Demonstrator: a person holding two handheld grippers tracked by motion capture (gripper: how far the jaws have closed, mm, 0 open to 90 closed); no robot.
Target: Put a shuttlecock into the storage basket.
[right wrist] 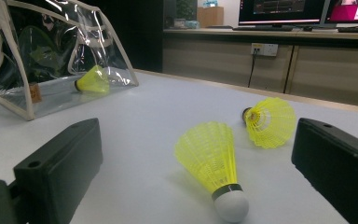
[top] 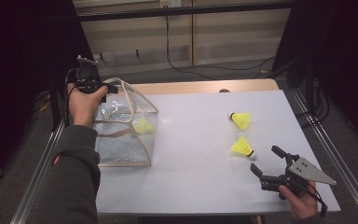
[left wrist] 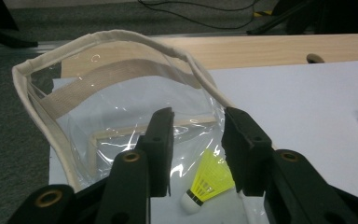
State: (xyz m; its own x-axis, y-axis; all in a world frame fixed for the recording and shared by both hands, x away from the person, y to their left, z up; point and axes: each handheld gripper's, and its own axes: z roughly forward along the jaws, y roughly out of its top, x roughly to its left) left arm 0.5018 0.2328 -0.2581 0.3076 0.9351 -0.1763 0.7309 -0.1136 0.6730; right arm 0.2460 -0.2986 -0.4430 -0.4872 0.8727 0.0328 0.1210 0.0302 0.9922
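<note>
A clear plastic bag [top: 121, 144] with beige trim stands open at the table's left, and a yellow shuttlecock [top: 143, 125] lies inside it. My left gripper [top: 113, 87] hovers over the bag's mouth [left wrist: 121, 93]. Its jaws stand apart with nothing between the pads, and the shuttlecock [left wrist: 207, 183] rests below them on the bag's floor. Two more yellow shuttlecocks [top: 241, 120] [top: 242, 147] lie on the white mat at the right. My right gripper [top: 264, 158] is low near the front right, open wide, facing the nearer shuttlecock [right wrist: 214, 158] and the farther one [right wrist: 270, 121].
The white mat [top: 196, 177] covers the table, and a wooden strip [top: 205, 87] shows along the far edge. Metal rails run down both sides. Cables lie on the floor beyond. The bag [right wrist: 37, 56] stands far off in the right gripper view.
</note>
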